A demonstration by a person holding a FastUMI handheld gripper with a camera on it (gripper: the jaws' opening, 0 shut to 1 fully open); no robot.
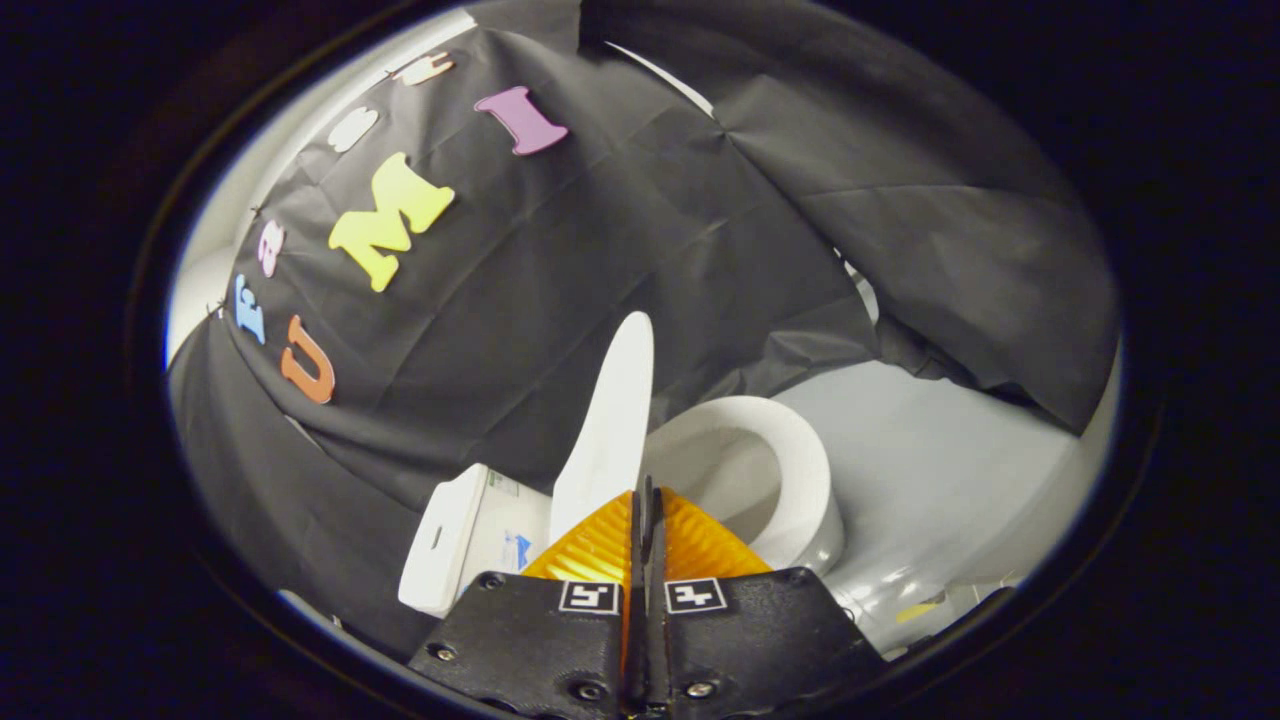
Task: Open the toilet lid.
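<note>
**Lid standing up, fingers pressed together**

While the toilet lid (pixel 612 430) stands up on its edge, the gripper (pixel 645 500) has its two orange fingers pressed together, with nothing between them. Their tips are right at the bottom of the lid, at 12 o'clock. The white bowl (pixel 800 480) is at 2 o'clock. The tank (pixel 460 540) is at 9 o'clock.

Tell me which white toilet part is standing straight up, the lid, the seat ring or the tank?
The lid: raised on edge just ahead of the closed claw. The seat ring lies flat around the bowl, and the tank is boxy.
</note>
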